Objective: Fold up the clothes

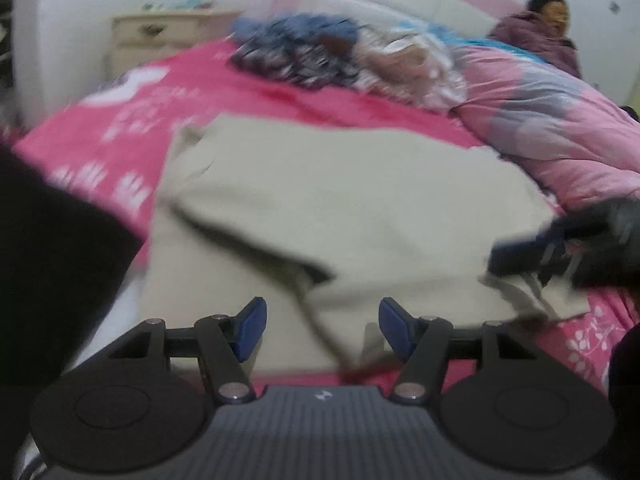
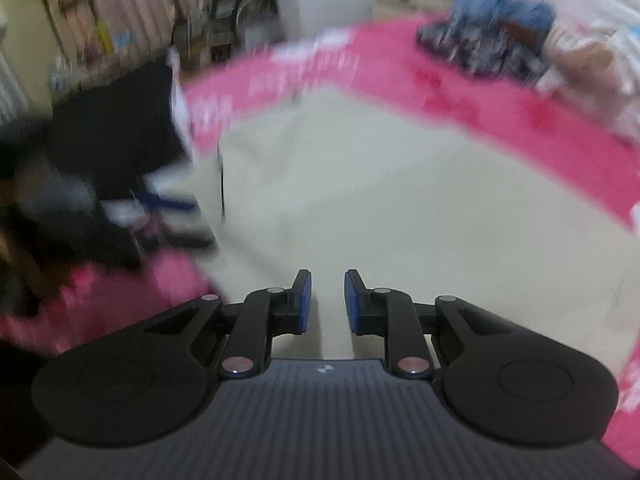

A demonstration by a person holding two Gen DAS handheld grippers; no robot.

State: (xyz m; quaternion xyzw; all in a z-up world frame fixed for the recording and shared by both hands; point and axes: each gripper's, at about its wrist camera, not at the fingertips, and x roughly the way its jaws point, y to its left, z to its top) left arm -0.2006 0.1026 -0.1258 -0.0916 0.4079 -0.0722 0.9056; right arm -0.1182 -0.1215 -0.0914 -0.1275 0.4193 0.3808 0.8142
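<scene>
A: Garment [image 1: 320, 200], beige, spread flat on pink bedsheet [image 1: 120, 128], partly folded over itself. State of each gripper?

B: Left gripper [image 1: 322, 326] released, jaws apart above near hem, nothing between. Right gripper [image 2: 327, 300] narrowly parted over cloth, gripping nothing; blurred.

A: Beyond?

B: Heaped clothes [image 1: 296, 52] near headboard; pink quilt [image 1: 560, 120] alongside.

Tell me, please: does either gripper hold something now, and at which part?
Nothing is held. The left gripper is open above the beige garment. The right gripper has a narrow empty gap between its jaws.
</scene>
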